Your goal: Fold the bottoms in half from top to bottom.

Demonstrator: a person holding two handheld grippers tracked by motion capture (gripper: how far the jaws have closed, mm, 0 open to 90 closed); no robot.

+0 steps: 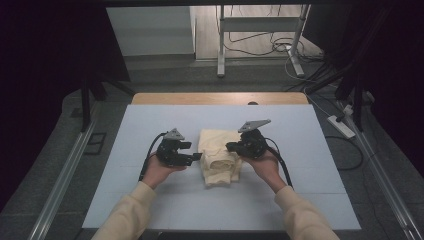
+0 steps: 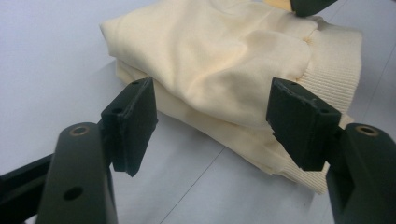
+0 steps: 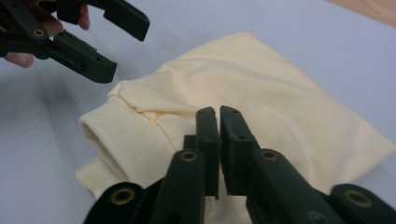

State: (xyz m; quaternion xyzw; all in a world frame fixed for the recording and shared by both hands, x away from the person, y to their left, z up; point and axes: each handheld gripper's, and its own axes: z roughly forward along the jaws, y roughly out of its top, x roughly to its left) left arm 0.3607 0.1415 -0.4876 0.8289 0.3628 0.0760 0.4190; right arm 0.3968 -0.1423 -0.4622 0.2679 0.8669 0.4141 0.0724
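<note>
Right gripper (image 3: 218,116): fingers pressed together, empty, above the folded sweater (image 3: 261,107).
Left gripper (image 2: 212,123): fingers spread, sweater's edge just ahead, nearer.

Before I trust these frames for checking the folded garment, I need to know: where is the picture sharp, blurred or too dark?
High view: even light on the white table, dark surroundings, the cream garment small and pale. Left gripper view: garment fairly sharp, the near left gripper soft. Right gripper view: right gripper crisp, the garment's far edge softer; soft shadows.
</note>
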